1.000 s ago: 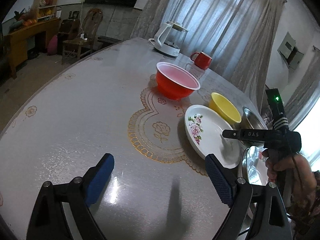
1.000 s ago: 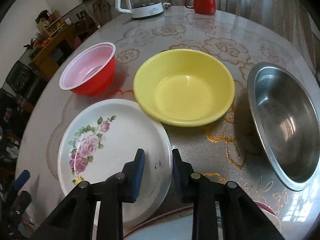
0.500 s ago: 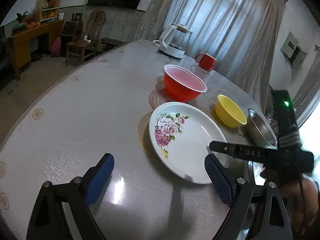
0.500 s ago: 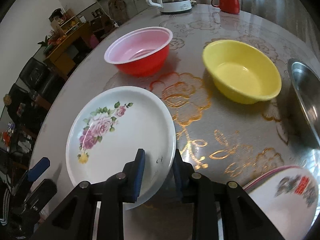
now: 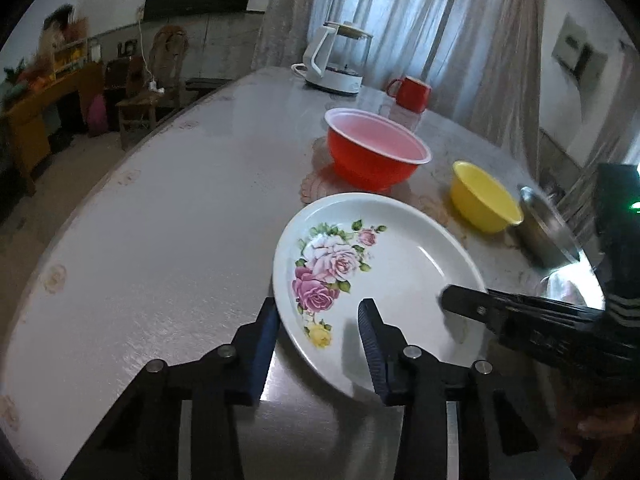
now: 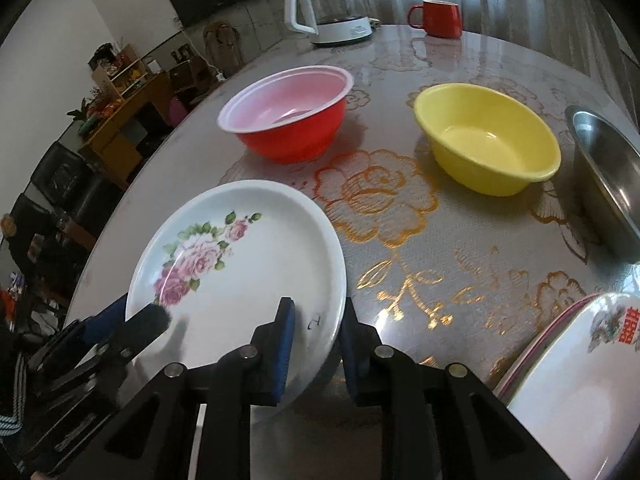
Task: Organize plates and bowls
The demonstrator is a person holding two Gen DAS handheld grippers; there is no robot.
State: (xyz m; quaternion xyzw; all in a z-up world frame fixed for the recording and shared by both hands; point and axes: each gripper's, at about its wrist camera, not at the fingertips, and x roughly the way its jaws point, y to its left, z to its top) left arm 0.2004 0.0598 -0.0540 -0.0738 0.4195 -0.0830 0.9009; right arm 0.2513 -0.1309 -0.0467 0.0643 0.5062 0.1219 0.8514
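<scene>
A white plate with pink roses point(image 5: 380, 264) lies on the table, left of the other dishes. My right gripper point(image 6: 316, 340) is shut on the plate's point(image 6: 248, 264) near rim, its jaws still tightening. In the left wrist view it point(image 5: 452, 300) reaches in from the right. My left gripper point(image 5: 320, 340) straddles the opposite rim, one finger outside and one over the plate. Its jaws are closing and have not pinched the rim. It also shows at the plate's left edge as the left gripper point(image 6: 128, 320). Beyond stand a red bowl point(image 6: 288, 120) and a yellow bowl point(image 6: 488, 152).
A steel bowl point(image 6: 608, 184) sits at the right edge, and a second decorated plate point(image 6: 568, 364) lies near right. A white kettle point(image 6: 328, 4) and a red mug point(image 6: 440, 18) stand at the far side. A person's hand point(image 5: 600, 424) holds the right gripper. The round table point(image 5: 168, 216) stretches bare to the left.
The rose plate has slid left across the table in my right gripper, away from the yellow bowl. My left gripper's jaws have narrowed from wide open around the plate's rim.
</scene>
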